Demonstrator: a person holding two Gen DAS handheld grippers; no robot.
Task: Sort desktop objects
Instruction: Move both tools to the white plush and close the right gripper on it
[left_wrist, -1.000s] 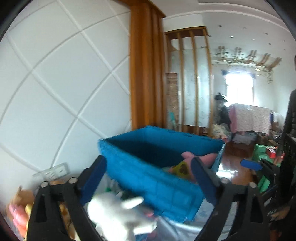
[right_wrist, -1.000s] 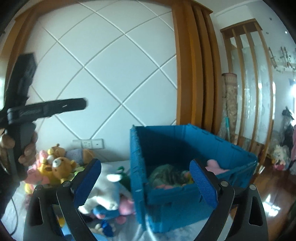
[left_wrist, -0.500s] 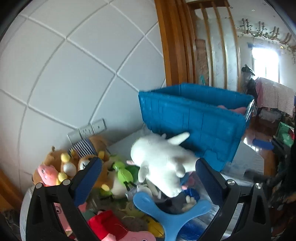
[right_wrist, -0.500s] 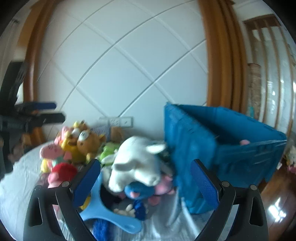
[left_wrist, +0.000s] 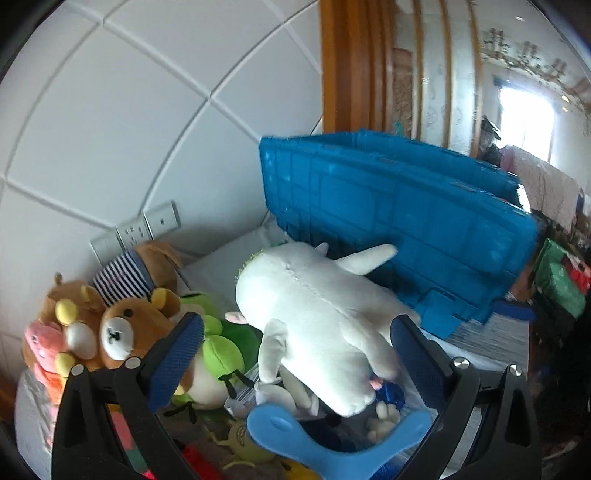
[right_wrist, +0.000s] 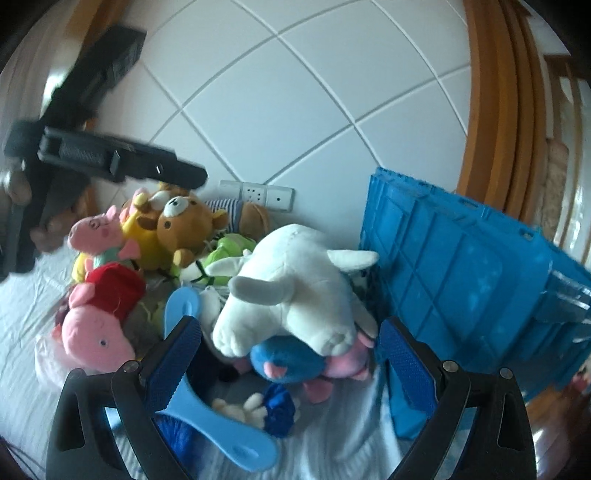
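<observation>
A large white plush (left_wrist: 314, 314) lies on top of a pile of soft toys beside a blue crate (left_wrist: 406, 214). My left gripper (left_wrist: 297, 363) is open just above the plush's near end, with the pads clear of it on either side. In the right wrist view my right gripper (right_wrist: 290, 360) is also open, low over the same white plush (right_wrist: 291, 288) and a blue plush (right_wrist: 288, 358) under it. The blue crate (right_wrist: 461, 277) stands to the right. At the upper left, a hand holds the left gripper (right_wrist: 184, 173).
The pile holds a brown bear (right_wrist: 184, 225), a pink pig in red (right_wrist: 99, 321), a green frog plush (left_wrist: 218, 350) and a light blue plastic piece (left_wrist: 332, 439). Wall sockets (right_wrist: 255, 194) sit behind the toys. White cloth (right_wrist: 26, 302) covers the surface.
Both grippers have come down and tipped toward the toy pile. The crate's inside has dropped out of sight, and the white plush now fills the space between each pair of fingers.
</observation>
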